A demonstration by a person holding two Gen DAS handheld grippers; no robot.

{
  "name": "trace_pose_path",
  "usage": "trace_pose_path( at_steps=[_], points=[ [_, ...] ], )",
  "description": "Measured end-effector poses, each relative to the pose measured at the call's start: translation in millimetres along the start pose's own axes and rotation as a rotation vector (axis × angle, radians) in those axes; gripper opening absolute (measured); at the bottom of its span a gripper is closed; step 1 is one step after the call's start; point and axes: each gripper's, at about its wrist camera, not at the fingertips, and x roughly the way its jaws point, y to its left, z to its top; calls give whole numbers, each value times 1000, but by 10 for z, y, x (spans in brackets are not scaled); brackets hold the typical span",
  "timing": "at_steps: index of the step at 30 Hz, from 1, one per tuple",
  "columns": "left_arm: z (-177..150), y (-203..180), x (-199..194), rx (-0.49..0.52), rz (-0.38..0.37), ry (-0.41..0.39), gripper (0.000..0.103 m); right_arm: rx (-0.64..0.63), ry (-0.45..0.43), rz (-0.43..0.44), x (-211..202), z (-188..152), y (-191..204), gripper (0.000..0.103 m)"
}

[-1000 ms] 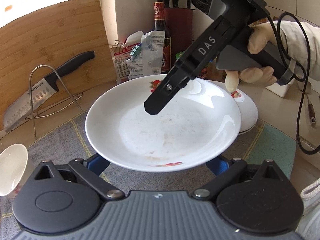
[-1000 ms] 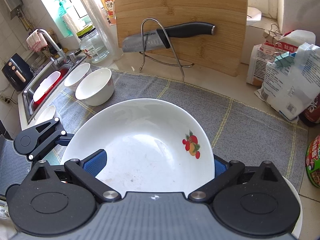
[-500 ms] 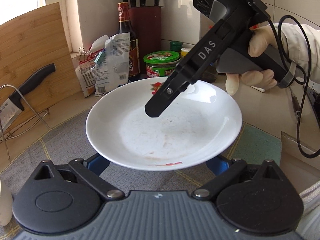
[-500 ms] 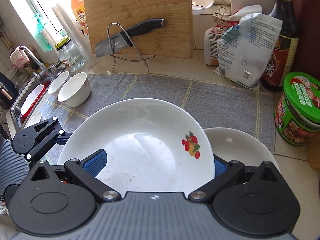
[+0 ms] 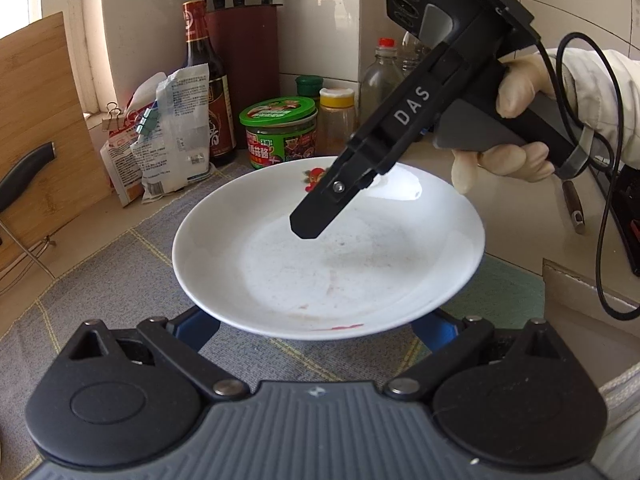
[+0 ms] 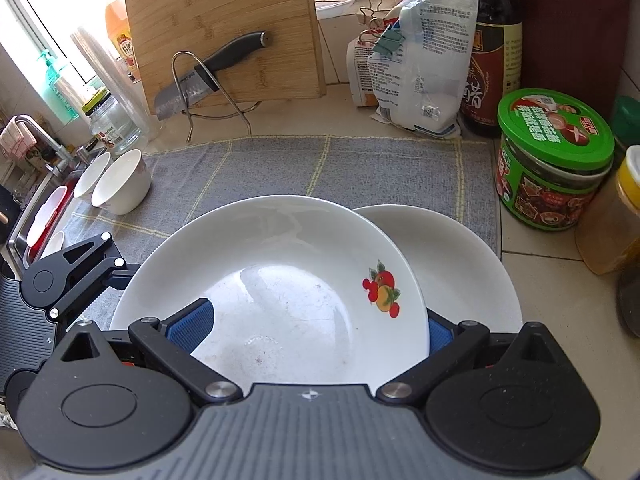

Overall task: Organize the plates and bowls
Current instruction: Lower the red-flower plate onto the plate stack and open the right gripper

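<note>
A white plate (image 5: pixel 332 256) with a fruit print is held over the grey mat. It also shows in the right wrist view (image 6: pixel 280 292). My right gripper (image 6: pixel 308 328) is shut on its near rim, one blue pad (image 6: pixel 192 326) above the plate. My left gripper (image 5: pixel 316 330) sits at the opposite rim, its blue fingers (image 5: pixel 196 330) spread wide beneath the plate. A second white plate (image 6: pixel 452 264) lies on the mat under and to the right of the held one. Two white bowls (image 6: pixel 120 184) stand at the mat's far left.
A green-lidded jar (image 6: pixel 552 160), a sauce bottle (image 6: pixel 496 48), clipped bags (image 6: pixel 412 72) and a yellow-lidded jar (image 6: pixel 616 216) crowd the right and back. A cutting board (image 6: pixel 224 32) and a knife on a wire stand (image 6: pixel 208 76) stand behind. The sink (image 6: pixel 44 208) is far left.
Both grippers have carried the plate to the right across the mat. It now hangs over the second plate near the jars.
</note>
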Motion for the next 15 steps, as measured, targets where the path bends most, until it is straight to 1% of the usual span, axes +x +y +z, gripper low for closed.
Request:
trace_pose_path(
  at_steps=[15],
  points=[
    [39, -49, 131, 16, -17, 19, 100, 33, 9, -10, 6, -95, -133, 103]
  ],
)
